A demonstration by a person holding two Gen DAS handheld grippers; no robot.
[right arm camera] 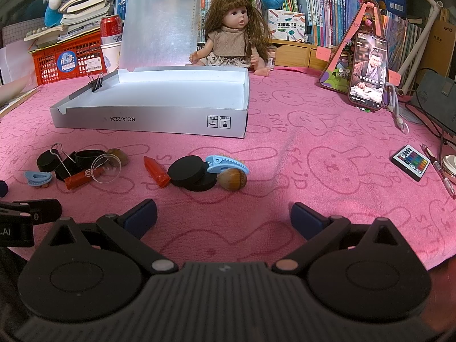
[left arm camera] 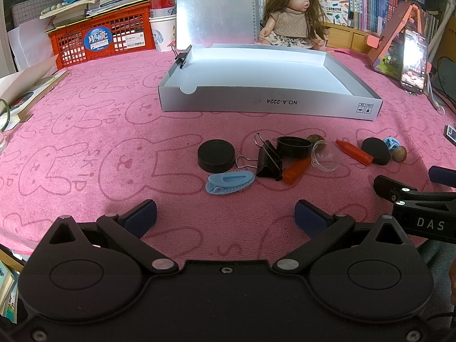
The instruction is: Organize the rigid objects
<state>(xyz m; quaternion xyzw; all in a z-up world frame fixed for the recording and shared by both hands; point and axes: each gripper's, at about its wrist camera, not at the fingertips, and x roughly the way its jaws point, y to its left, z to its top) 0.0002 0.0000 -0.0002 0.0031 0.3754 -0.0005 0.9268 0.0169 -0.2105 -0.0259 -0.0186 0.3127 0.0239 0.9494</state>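
Observation:
A shallow silver box (left arm camera: pixel 268 103) (right arm camera: pixel 148 122) stands open and empty on the pink cloth. Small objects lie in front of it: a black puck (left arm camera: pixel 216 155), a blue clip (left arm camera: pixel 229 181), a black binder clip (left arm camera: pixel 268 160), a black ring (left arm camera: pixel 294 146), orange crayons (left arm camera: pixel 354 152) (right arm camera: pixel 156 171), a clear cup (left arm camera: pixel 325 155), stacked black discs (right arm camera: pixel 191 172), a second blue clip (right arm camera: pixel 225 164) and a nut (right arm camera: pixel 233 179). My left gripper (left arm camera: pixel 225 218) is open and empty, just short of the blue clip. My right gripper (right arm camera: pixel 223 216) is open and empty, near the discs.
A doll (right arm camera: pixel 232 38) sits behind the box. A red crate (left arm camera: pixel 99 38) with books stands at the back left. A lit phone (right arm camera: pixel 367 72) leans at the right, with a remote (right arm camera: pixel 411 162) and a pen nearby. A binder clip (right arm camera: pixel 97 81) grips the box's left wall.

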